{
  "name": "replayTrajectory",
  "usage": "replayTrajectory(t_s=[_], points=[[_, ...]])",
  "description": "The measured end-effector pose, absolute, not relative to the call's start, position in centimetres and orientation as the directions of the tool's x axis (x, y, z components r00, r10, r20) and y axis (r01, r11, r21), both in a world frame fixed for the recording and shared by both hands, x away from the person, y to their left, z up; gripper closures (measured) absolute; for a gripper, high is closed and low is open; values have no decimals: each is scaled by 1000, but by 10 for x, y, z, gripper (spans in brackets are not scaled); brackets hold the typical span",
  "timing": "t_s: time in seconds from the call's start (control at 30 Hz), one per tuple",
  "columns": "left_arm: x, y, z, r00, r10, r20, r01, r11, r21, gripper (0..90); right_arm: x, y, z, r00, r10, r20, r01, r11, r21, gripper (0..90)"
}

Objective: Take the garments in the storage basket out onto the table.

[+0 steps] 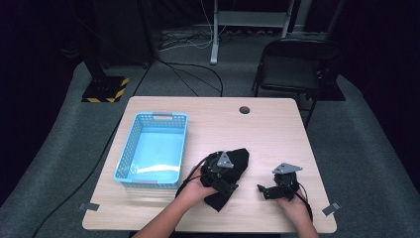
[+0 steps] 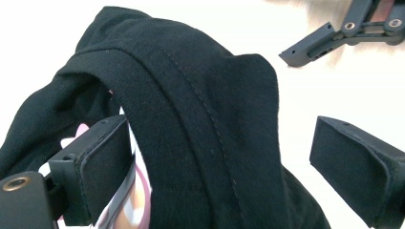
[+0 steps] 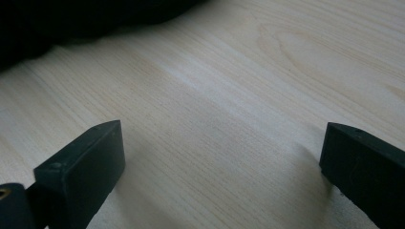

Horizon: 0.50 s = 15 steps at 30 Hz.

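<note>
Fingers of the left gripper stand wide apart around a fold of one crumpled black cloth garment, not pressed onto it; the fabric is soft and matte, with a double-stitched hem running diagonally across the fold and a bit of pink and white print showing at its inner side. On the high view this garment lies bunched on the light wooden table near the front edge, just right of one light blue perforated plastic basket, its long axis slanting from front-left to back-right. Further right, the right gripper rests low over bare tabletop, near the cloth but apart from it, its two fingers likewise spread wide with nothing between them.
</note>
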State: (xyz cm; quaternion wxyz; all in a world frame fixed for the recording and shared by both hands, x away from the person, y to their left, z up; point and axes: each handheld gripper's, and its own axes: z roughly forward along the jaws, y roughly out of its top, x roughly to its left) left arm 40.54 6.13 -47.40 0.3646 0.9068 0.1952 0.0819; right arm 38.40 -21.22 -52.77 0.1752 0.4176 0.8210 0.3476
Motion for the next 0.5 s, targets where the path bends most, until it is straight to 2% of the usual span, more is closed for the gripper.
replayTrajectory(t_s=[0.5], points=[[392, 78, -461, 918, 396, 18, 259, -635, 728, 73, 384, -212, -528, -589, 808, 2, 564, 409, 717, 10]])
